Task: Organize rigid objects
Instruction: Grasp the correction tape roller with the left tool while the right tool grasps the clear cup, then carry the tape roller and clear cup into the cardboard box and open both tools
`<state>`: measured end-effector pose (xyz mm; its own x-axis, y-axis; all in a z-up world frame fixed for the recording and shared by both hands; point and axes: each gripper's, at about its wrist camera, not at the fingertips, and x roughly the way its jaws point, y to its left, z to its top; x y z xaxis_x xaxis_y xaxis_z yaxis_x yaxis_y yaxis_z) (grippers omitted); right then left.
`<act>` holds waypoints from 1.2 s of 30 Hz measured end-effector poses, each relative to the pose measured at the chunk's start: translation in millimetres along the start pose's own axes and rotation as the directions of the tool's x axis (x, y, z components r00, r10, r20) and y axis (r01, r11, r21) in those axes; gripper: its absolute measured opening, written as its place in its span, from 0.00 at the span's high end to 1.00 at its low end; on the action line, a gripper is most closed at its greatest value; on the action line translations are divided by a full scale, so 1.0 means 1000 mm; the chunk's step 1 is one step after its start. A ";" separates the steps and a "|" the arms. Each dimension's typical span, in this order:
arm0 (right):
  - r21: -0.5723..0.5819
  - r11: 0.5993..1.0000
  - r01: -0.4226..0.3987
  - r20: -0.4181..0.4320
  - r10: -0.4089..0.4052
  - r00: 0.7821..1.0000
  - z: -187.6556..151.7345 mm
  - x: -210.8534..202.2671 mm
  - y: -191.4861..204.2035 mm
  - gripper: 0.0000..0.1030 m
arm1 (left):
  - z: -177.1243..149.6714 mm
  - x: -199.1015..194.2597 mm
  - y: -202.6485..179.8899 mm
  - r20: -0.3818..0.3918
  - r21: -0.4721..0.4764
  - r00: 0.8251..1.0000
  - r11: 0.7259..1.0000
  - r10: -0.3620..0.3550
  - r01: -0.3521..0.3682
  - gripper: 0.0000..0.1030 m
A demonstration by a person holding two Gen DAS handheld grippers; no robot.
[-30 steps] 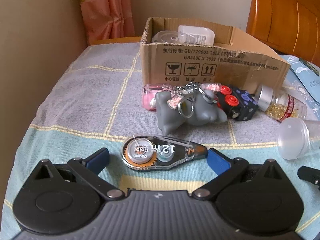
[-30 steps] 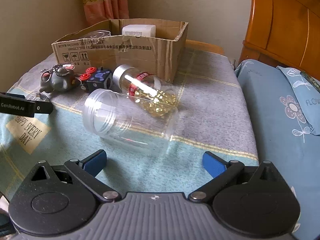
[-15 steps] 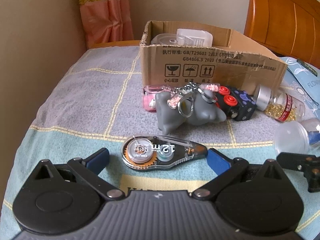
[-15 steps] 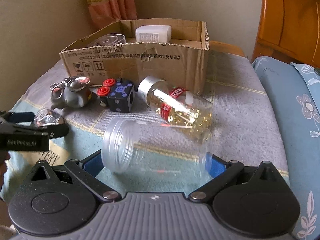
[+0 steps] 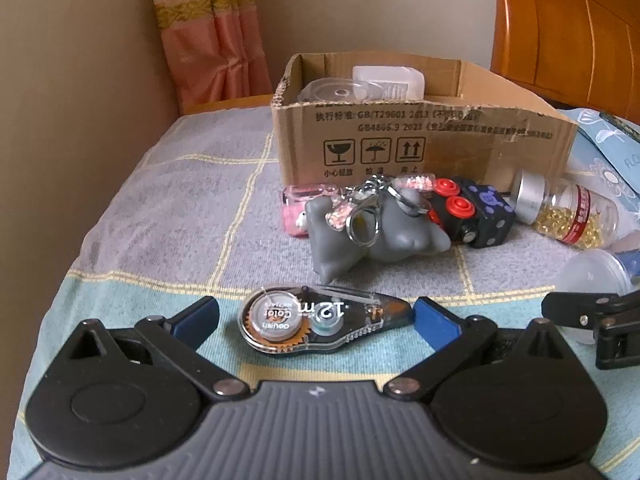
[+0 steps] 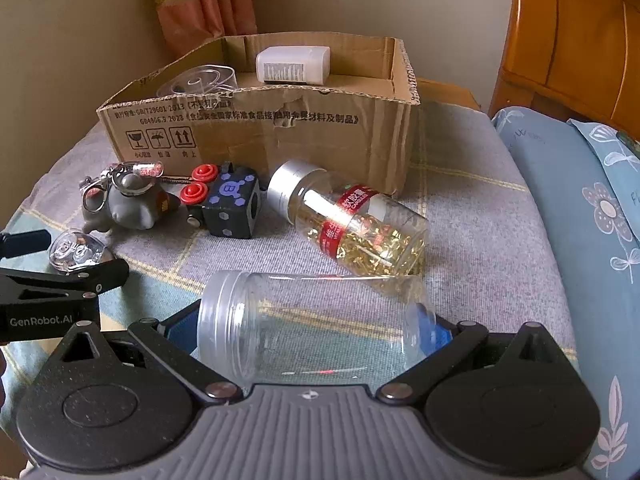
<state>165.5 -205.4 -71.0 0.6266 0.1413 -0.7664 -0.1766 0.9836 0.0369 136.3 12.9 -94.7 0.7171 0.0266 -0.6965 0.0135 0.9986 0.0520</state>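
Note:
A clear correction tape dispenser [image 5: 320, 318] lies on the cloth between the open fingers of my left gripper [image 5: 316, 318]; its tip touches the right finger. A clear empty plastic jar [image 6: 316, 326] lies on its side between the open fingers of my right gripper [image 6: 308, 330]. Behind it lie a capsule bottle [image 6: 348, 220], a black cube with red buttons [image 6: 228, 204] and a grey toy keychain [image 6: 128, 204]. The cardboard box [image 6: 280, 120] stands at the back with a white container [image 6: 294, 64] and a clear lid [image 6: 198, 80] inside.
A pink case [image 5: 298, 210] lies left of the grey toy, in front of the box. A blue floral pillow [image 6: 580, 216] lies to the right, with a wooden headboard [image 6: 572, 32] behind. The wall and a curtain [image 5: 212, 36] close off the left.
My right gripper has moved forward to straddle the empty jar, which now sits between its fingers. My left gripper has stayed around the tape dispenser.

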 end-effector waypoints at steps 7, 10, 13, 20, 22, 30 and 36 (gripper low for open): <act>0.007 1.000 0.007 0.011 -0.007 1.000 0.002 -0.004 -0.003 0.02 | 0.003 0.001 0.007 -0.018 -0.013 0.997 0.998 -0.069 0.069 0.11; -0.010 1.000 0.010 -0.001 -0.010 1.000 0.003 -0.005 -0.003 0.08 | 0.004 0.000 0.008 -0.023 0.004 0.996 0.997 -0.083 0.083 0.13; -0.026 1.000 0.016 -0.005 -0.016 1.000 0.002 -0.006 -0.001 0.08 | 0.004 -0.001 0.008 -0.029 0.027 0.996 0.996 -0.088 0.088 0.13; -0.085 0.996 -0.007 -0.006 0.007 1.000 0.005 -0.018 -0.002 0.09 | 0.011 -0.010 0.014 -0.061 0.112 0.991 0.986 -0.121 0.127 0.13; -0.109 0.994 -0.022 -0.008 0.022 1.000 0.006 -0.022 -0.004 0.09 | 0.014 -0.016 0.017 -0.066 0.137 0.989 0.981 -0.131 0.139 0.13; -0.188 0.979 -0.084 -0.001 0.086 0.996 0.020 -0.044 -0.006 0.09 | 0.040 -0.043 0.025 -0.089 0.207 0.976 0.955 -0.196 0.211 0.13; -0.217 0.969 -0.119 0.056 0.134 0.989 0.049 -0.063 -0.009 0.09 | 0.072 -0.053 0.025 -0.081 0.224 0.965 0.939 -0.250 0.262 0.13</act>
<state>165.2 -217.2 8.4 0.6388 0.2777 -0.7175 -0.4102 0.9119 -0.0122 148.5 32.7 -5.0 0.6323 -0.2202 -0.7428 0.3567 0.9338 0.0268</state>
